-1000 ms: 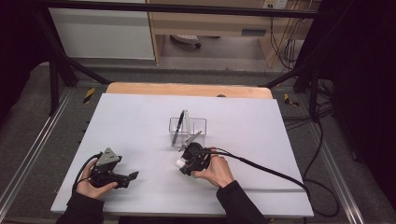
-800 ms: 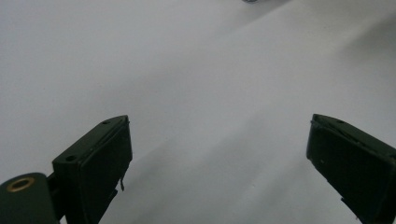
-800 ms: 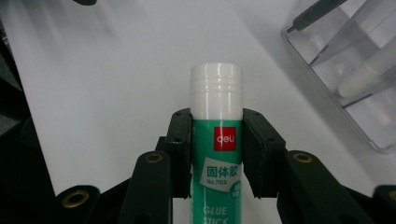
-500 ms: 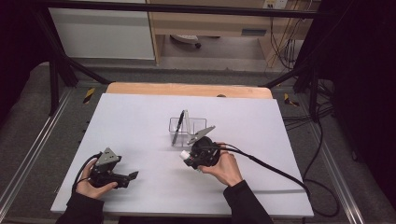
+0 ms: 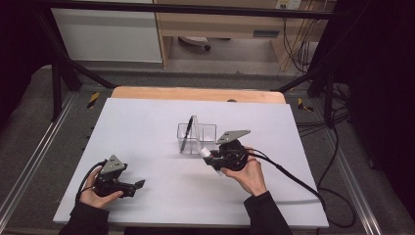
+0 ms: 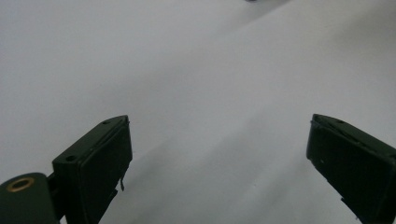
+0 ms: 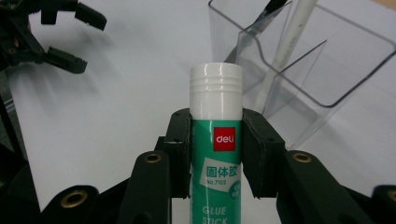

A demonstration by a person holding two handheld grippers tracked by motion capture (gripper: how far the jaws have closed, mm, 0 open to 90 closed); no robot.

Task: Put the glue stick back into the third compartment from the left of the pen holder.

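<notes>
Your right gripper (image 5: 211, 157) has its jaws clamped on the glue stick (image 7: 215, 140), one pad on each side of the green label, and in the right gripper view the white ribbed cap sticks out past the pads. From the high view the glue stick (image 5: 207, 153) shows as a small white tip at the front of that gripper, held off the white worktop (image 5: 147, 122) just beside the near right corner of the clear organiser (image 5: 196, 137). It isn't inside any compartment; the cap sits in front of the clear wall, close to it, and I can't tell from these shots whether it touches. The organiser is a see-through box split by dividers, and a black pen (image 5: 186, 133) leans in the left compartment with a white pen (image 5: 195, 128) standing right next to it along the divider. In the right gripper view you can see both pens (image 7: 280, 51) through the plastic behind the cap. Your left gripper (image 5: 138, 185) rests low on the worktop near the front left corner, well apart from the organiser, with your left hand (image 5: 95, 193) wrapped around its body. Its jaws are wide apart with nothing but bare white surface between them, which the left gripper view (image 6: 219, 158) shows plainly.
</notes>
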